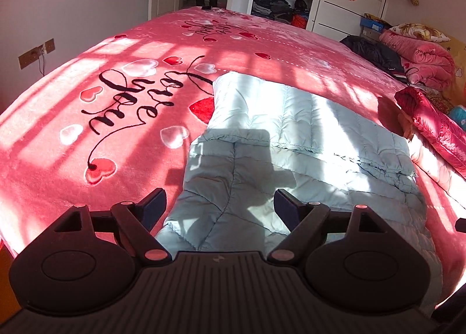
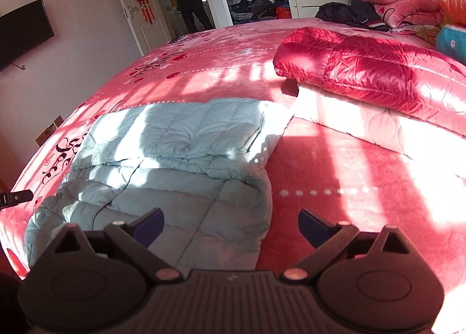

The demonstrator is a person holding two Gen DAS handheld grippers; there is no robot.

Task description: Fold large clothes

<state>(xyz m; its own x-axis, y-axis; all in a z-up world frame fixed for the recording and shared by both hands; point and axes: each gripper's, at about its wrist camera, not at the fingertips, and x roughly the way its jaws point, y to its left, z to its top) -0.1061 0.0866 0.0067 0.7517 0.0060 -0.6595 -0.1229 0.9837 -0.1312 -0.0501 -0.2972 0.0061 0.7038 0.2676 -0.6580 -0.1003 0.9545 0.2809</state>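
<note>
Bed blanket (image 1: 72,159): pink, heart-printed, spread across the bed under everything.
Pale blue quilted coat (image 1: 291,136): lies flat on the blanket, partly folded, from centre toward 6 o'clock in the left wrist view.
Red jacket (image 2: 364,69): folded, on a pale folded layer, at 2 o'clock in the right view.
Left gripper (image 1: 220,203): fingers spread wide over the coat's near end, holding nothing.
Right gripper (image 2: 231,224): fingers spread, over the coat's right edge, empty.
</note>
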